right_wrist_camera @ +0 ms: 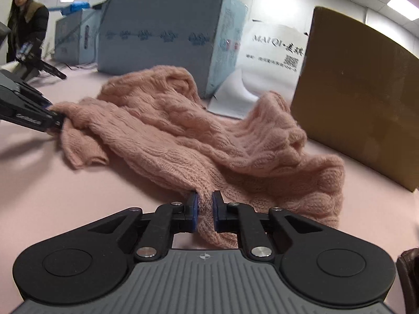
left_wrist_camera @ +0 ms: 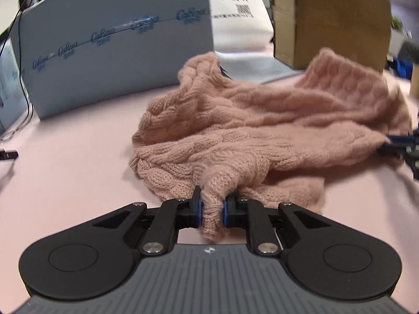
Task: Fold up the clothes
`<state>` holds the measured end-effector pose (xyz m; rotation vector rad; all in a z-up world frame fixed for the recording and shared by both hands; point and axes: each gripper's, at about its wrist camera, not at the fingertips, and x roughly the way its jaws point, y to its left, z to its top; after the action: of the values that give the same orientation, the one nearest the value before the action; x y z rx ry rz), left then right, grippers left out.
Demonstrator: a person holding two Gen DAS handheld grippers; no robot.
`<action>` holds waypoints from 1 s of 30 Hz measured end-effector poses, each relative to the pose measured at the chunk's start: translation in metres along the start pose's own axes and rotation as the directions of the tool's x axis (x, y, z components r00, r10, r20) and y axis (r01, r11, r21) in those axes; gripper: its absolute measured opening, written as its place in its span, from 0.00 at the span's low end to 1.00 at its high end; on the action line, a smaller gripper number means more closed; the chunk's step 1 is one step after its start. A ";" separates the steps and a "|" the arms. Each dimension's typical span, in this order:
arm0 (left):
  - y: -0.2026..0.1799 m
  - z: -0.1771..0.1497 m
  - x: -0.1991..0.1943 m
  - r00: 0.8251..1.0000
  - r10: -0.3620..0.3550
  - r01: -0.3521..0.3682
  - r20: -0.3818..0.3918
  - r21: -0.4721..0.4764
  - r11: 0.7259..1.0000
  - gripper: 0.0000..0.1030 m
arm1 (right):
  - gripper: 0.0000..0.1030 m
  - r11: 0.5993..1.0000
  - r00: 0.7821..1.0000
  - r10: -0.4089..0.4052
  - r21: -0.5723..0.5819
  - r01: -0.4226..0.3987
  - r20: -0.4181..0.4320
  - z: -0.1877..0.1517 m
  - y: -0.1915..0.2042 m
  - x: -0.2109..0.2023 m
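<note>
My left claw (left_wrist_camera: 212, 210) pinches pink knit sweater (left_wrist_camera: 262, 130) edge; my right claw (right_wrist_camera: 205, 210) clamps another edge. Sweater lies crumpled on pink worktop (left_wrist_camera: 78, 170).

A fuzzy pink cable-knit sweater (left_wrist_camera: 262, 130) lies crumpled on the pink tabletop (left_wrist_camera: 78, 157), edges pinched up.

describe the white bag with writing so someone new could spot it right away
Start at the big pale blue printed carton standing at the back of the pink table, then look to the plain brown cardboard box on its right. The white plastic bag is wedged between them, behind the crumpled pink cable-knit sweater. It alone is white, with black lettering and a QR code.
</note>
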<state>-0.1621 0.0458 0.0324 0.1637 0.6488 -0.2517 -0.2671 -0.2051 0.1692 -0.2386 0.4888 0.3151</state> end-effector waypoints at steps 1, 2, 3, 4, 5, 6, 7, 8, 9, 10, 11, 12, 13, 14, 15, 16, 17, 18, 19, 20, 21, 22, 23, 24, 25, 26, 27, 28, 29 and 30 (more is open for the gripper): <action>0.001 0.002 -0.001 1.000 0.000 0.000 0.011 -0.007 1.000 0.12 | 0.09 1.000 1.000 -0.010 0.009 0.010 0.026 0.002 0.000 -0.004; 0.002 0.006 -0.005 0.999 0.008 -0.007 0.034 -0.013 1.000 0.12 | 0.08 1.000 0.999 -0.015 0.022 0.014 0.047 0.006 -0.001 -0.008; 0.002 0.011 -0.012 0.998 0.019 -0.017 0.066 -0.019 1.000 0.12 | 0.08 0.999 0.998 -0.019 0.036 0.016 0.067 0.009 -0.001 -0.012; 0.002 0.015 -0.016 0.996 0.024 -0.022 0.082 -0.021 1.000 0.12 | 0.08 0.999 0.995 -0.026 0.043 0.022 0.092 0.014 -0.002 -0.017; 0.004 0.021 -0.021 0.994 0.030 -0.028 0.107 -0.024 0.999 0.12 | 0.08 0.998 0.992 -0.033 0.049 0.027 0.118 0.019 -0.003 -0.023; 0.006 0.029 -0.030 0.989 0.041 -0.037 0.141 -0.030 0.999 0.12 | 0.08 0.998 0.990 -0.038 0.048 0.032 0.135 0.024 -0.003 -0.028; 0.007 0.035 -0.038 0.984 0.049 -0.044 0.169 -0.033 0.999 0.12 | 0.08 0.998 0.985 -0.046 0.046 0.039 0.167 0.031 -0.004 -0.035; 0.009 0.042 -0.048 0.978 0.056 -0.050 0.199 -0.035 0.998 0.12 | 0.08 0.998 0.977 -0.054 0.045 0.046 0.206 0.041 -0.005 -0.045; 0.010 0.047 -0.056 0.973 0.062 -0.055 0.224 -0.036 0.998 0.12 | 0.08 0.998 0.969 -0.058 0.041 0.049 0.239 0.049 -0.005 -0.055; 0.010 0.053 -0.067 0.964 0.070 -0.063 0.256 -0.035 0.997 0.12 | 0.08 0.998 0.961 -0.061 0.037 0.053 0.270 0.057 -0.005 -0.064; 0.010 0.060 -0.080 0.953 0.080 -0.074 0.292 -0.033 0.997 0.12 | 0.08 0.998 0.952 -0.065 0.031 0.059 0.299 0.064 -0.003 -0.073; 0.009 0.065 -0.091 0.944 0.087 -0.082 0.319 -0.031 0.996 0.12 | 0.08 0.998 0.939 -0.071 0.024 0.067 0.335 0.073 -0.002 -0.085; 0.009 0.069 -0.099 0.936 0.093 -0.088 0.340 -0.029 0.996 0.12 | 0.08 0.997 0.929 -0.073 0.019 0.071 0.362 0.080 0.000 -0.093; 0.008 0.073 -0.109 0.926 0.100 -0.097 0.365 -0.026 0.995 0.12 | 0.08 0.997 0.916 -0.075 0.014 0.075 0.394 0.088 0.002 -0.104; 0.007 0.079 -0.122 0.911 0.110 -0.109 0.398 -0.024 0.994 0.12 | 0.08 0.997 0.904 -0.075 0.008 0.079 0.421 0.096 0.003 -0.115; 0.007 0.086 -0.137 0.894 0.119 -0.120 0.432 -0.023 0.992 0.12 | 0.08 0.997 0.894 -0.076 0.006 0.082 0.441 0.102 0.005 -0.123; 0.007 0.092 -0.149 0.880 0.125 -0.127 0.458 -0.026 0.992 0.12 | 0.08 0.996 0.884 -0.078 0.004 0.086 0.461 0.108 0.006 -0.132; 0.008 0.096 -0.159 0.871 0.125 -0.126 0.474 -0.030 0.992 0.12 | 0.08 0.996 0.876 -0.084 0.009 0.091 0.474 0.113 0.006 -0.138; 0.009 0.100 -0.168 0.864 0.124 -0.124 0.489 -0.033 0.992 0.12 | 0.08 0.995 0.869 -0.090 0.014 0.095 0.486 0.117 0.007 -0.145; 0.009 0.103 -0.176 0.856 0.124 -0.124 0.502 -0.034 0.992 0.12 | 0.08 0.996 0.859 -0.089 0.024 0.089 0.505 0.122 0.007 -0.155; 0.009 0.106 -0.184 0.848 0.127 -0.127 0.514 -0.034 0.991 0.12 | 0.08 0.996 0.854 -0.086 0.028 0.083 0.513 0.124 0.008 -0.160; 0.009 0.108 -0.193 0.839 0.129 -0.131 0.529 -0.034 0.991 0.12 | 0.08 0.997 0.845 -0.081 0.035 0.073 0.529 0.128 0.008 -0.169; 0.009 0.109 -0.203 0.828 0.128 -0.131 0.546 -0.033 0.991 0.12 | 0.08 0.997 0.834 -0.076 0.041 0.063 0.546 0.131 0.007 -0.179; 0.009 0.110 -0.210 0.820 0.124 -0.128 0.559 -0.032 0.991 0.12 | 0.08 0.997 0.828 -0.076 0.043 0.063 0.556 0.132 0.010 -0.187; 0.009 0.112 -0.218 0.813 0.119 -0.124 0.570 -0.030 0.992 0.12 | 0.08 0.997 0.817 -0.072 0.042 0.058 0.572 0.135 0.009 -0.195; 0.009 0.113 -0.224 0.809 0.113 -0.120 0.577 -0.026 0.992 0.12 | 0.08 0.998 0.806 -0.068 0.041 0.054 0.588 0.137 0.009 -0.204; 0.009 0.115 -0.228 0.808 0.109 -0.117 0.578 -0.024 0.993 0.12 | 0.08 0.998 0.802 -0.065 0.041 0.051 0.594 0.138 0.011 -0.212; 0.010 0.119 -0.229 0.814 0.103 -0.113 0.572 -0.018 0.993 0.12 | 0.08 0.998 0.799 -0.058 0.045 0.039 0.598 0.140 0.009 -0.218; 0.011 0.123 -0.227 0.826 0.098 -0.108 0.555 -0.014 0.994 0.12 | 0.08 0.998 0.803 -0.053 0.047 0.031 0.593 0.141 0.006 -0.217; 0.012 0.125 -0.220 0.842 0.097 -0.105 0.531 -0.015 0.994 0.12 | 0.08 0.998 0.815 -0.049 0.057 0.020 0.577 0.143 0.002 -0.211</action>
<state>-0.2556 0.0680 0.2670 0.1335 0.0822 -0.1876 -0.3841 -0.2109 0.3950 -0.0930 -0.1167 0.3225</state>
